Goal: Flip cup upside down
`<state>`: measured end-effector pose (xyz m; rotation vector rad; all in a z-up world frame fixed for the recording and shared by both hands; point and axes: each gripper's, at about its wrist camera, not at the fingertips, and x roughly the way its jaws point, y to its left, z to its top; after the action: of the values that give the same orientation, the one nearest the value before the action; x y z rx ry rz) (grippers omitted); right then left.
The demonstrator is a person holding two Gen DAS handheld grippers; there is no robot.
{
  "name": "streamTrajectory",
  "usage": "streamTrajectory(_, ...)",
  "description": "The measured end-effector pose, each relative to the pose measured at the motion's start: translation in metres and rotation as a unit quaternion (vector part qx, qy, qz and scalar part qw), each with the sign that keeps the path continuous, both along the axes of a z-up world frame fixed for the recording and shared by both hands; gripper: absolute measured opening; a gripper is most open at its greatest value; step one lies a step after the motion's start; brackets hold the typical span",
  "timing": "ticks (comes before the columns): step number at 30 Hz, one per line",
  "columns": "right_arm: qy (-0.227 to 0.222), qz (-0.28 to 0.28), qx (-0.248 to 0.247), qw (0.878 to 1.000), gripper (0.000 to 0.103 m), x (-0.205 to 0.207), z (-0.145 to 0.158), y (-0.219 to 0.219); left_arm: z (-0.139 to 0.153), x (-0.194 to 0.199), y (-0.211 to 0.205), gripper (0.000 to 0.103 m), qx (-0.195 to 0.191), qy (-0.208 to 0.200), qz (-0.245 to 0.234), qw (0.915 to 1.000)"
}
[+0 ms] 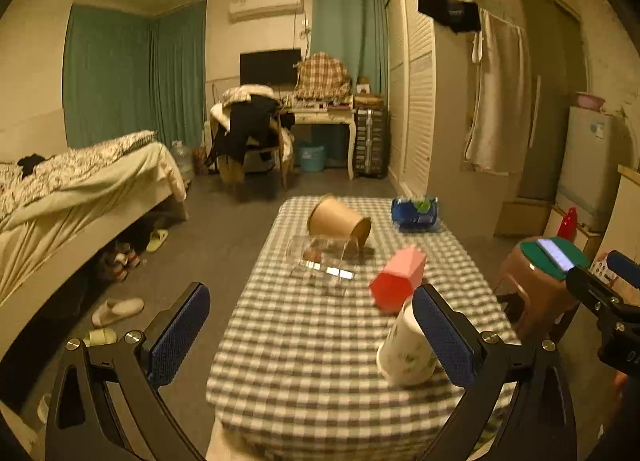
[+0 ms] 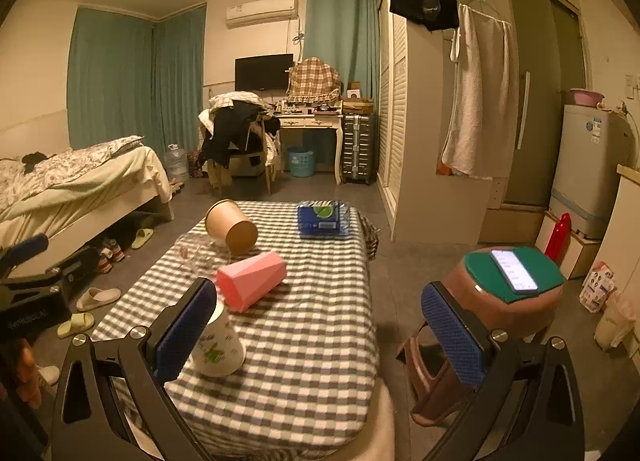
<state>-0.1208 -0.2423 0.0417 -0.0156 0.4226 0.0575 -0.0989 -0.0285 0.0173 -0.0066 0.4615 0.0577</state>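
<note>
Both grippers hover above the near end of a table covered in a grey-and-white checked cloth [image 2: 312,325], and both stand wide apart with nothing between their blue pads. Seen from the left wrist, the left gripper [image 1: 312,337] frames the near middle of the cloth, and its right pad sits just in front of a white cup with a green leaf print [image 1: 406,353]. That cup stands mouth down on the cloth, near the table's near right part in this view. Seen from the right wrist, the right gripper [image 2: 320,337] spans the table's right edge, with its left pad overlapping the same white cup [image 2: 218,345] and its right pad over a brown stool [image 2: 508,313] beside the table. Whether either pad touches the cup cannot be told. Just beyond the white cup lies a pink faceted cup [image 2: 252,279] on its side. Farther off, a brown paper cup [image 2: 232,227] also lies on its side, resting against a clear plastic box [image 1: 324,259]. A blue packet [image 2: 322,217] sits at the far right of the table. On the stool rests a green pad carrying a lit phone [image 2: 514,271]. A bed [image 2: 80,181] stands at the left of the room.
</note>
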Motion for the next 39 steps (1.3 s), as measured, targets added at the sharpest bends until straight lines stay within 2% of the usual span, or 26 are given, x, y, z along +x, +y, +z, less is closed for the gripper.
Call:
streamTrajectory(4, 0.001, 0.006, -0.001, 1.0, 0.103, -0.005, -0.008, 0.006, -0.011, -0.009, 0.002, 0.103, 0.001, 0.011, 0.003, 0.9999)
streamTrajectory(17, 0.007, 0.014, -0.008, 1.0, 0.103, -0.009, -0.015, 0.018, -0.011, -0.018, 0.002, 0.103, -0.011, 0.013, 0.007, 0.9998)
streamTrajectory(39, 0.018, 0.016, -0.008, 1.0, 0.103, -0.006, -0.021, 0.018, -0.01, -0.019, 0.001, 0.103, -0.006, 0.014, 0.01, 0.9998)
